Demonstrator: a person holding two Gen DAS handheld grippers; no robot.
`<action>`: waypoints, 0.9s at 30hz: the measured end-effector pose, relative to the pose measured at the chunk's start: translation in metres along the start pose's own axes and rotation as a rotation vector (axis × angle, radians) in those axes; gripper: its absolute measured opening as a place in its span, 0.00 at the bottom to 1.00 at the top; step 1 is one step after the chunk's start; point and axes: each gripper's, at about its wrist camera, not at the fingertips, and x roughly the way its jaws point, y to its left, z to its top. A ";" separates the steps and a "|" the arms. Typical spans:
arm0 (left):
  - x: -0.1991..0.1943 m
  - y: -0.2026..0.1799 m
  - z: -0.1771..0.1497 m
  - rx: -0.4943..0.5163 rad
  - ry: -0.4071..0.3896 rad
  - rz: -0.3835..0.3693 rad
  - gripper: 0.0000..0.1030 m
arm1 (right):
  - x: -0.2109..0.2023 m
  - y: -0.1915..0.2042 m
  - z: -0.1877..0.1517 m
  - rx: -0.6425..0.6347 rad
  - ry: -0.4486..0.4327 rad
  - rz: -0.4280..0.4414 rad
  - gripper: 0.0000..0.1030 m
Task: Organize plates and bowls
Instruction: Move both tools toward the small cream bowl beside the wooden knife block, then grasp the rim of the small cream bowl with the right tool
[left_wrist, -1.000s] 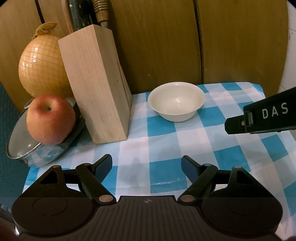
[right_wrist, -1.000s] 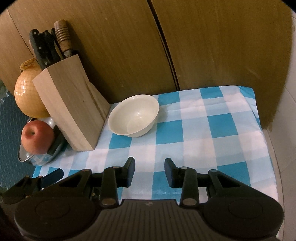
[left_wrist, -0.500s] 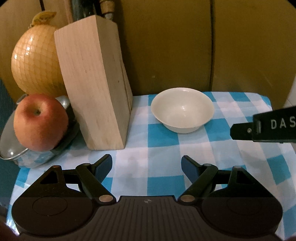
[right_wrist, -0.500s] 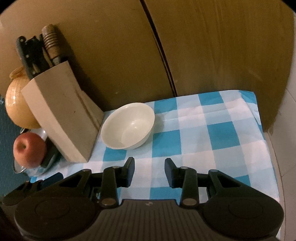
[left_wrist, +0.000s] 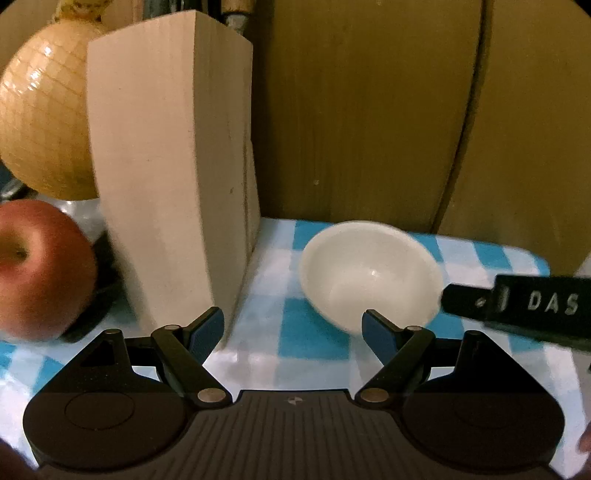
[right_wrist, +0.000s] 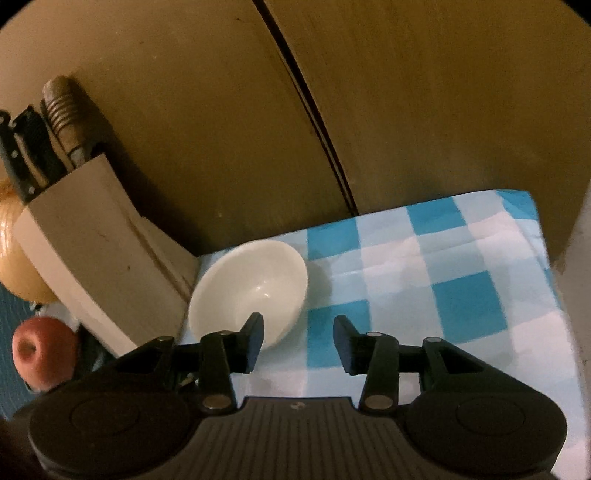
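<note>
A white bowl (left_wrist: 369, 273) stands upright on the blue-and-white checked cloth (left_wrist: 314, 336), close to the wooden back panel. My left gripper (left_wrist: 293, 328) is open and empty, its right fingertip just in front of the bowl's near wall. In the right wrist view the same bowl (right_wrist: 251, 288) sits left of centre. My right gripper (right_wrist: 299, 338) has its jaws opening with nothing between them; its left fingertip overlaps the bowl's near rim. The right gripper's black finger (left_wrist: 517, 306) reaches in from the right beside the bowl.
A wooden knife block (left_wrist: 170, 177) holding several knives (right_wrist: 44, 147) stands left of the bowl. Further left are a netted yellow melon (left_wrist: 40, 110) and a red apple (left_wrist: 40, 269) on a metal dish. The cloth's right edge (right_wrist: 546, 266) ends near a pale wall.
Both grippers have moved closer to the bowl, which looks larger and nearer the fingertips. The right gripper's jaws have spread wider. The bowl has not moved.
</note>
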 end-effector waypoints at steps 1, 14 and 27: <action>0.004 -0.001 0.002 -0.006 0.003 -0.007 0.84 | 0.005 0.000 0.001 0.001 0.000 0.003 0.35; 0.052 -0.002 -0.004 -0.040 0.073 -0.044 0.62 | 0.058 -0.023 0.007 0.112 0.084 0.067 0.10; 0.017 -0.021 -0.008 0.102 0.009 -0.013 0.45 | 0.030 -0.011 0.002 0.052 0.079 0.091 0.05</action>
